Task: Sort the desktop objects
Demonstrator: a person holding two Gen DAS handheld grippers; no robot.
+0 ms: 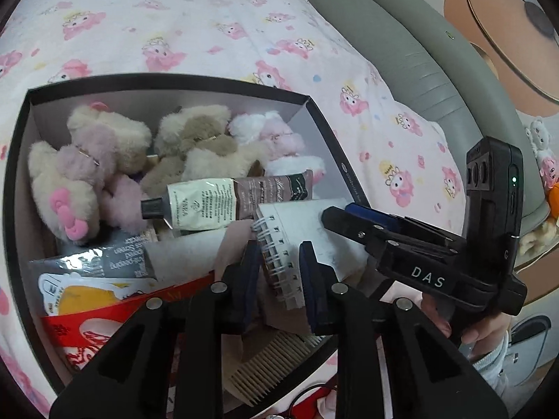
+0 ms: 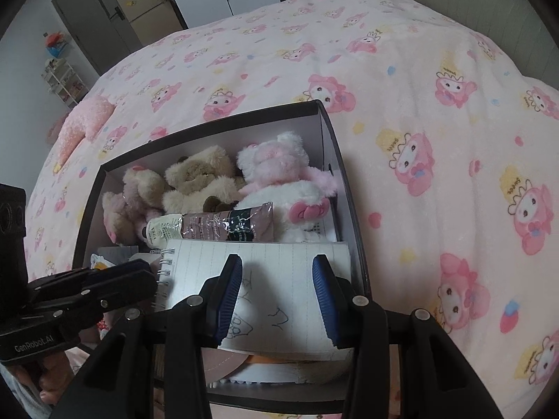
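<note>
Sitting on a pink cartoon-print bedspread (image 2: 401,80), the dark box (image 1: 167,82) is crowded wall to wall; open bedspread lies on all sides. Task item: spiral notebook (image 2: 279,272), lying flat on the clutter against the box's right wall, coil edge to the left in the right wrist view, long axis running front to back. Left gripper (image 1: 279,279) straddles the coil binding, jaws part-closed; pad contact cannot be told. Right gripper (image 2: 277,289) hovers over the lined page with jaws apart, notebook between but not pinched. Tube (image 1: 227,202) lies crosswise behind the notebook, cap to the left, print too small to read. Gripper bodies read "DAS" and "GenRobot.AI". Plush toys (image 1: 115,160) fill the far end; comb (image 1: 269,366) at the near edge.
</note>
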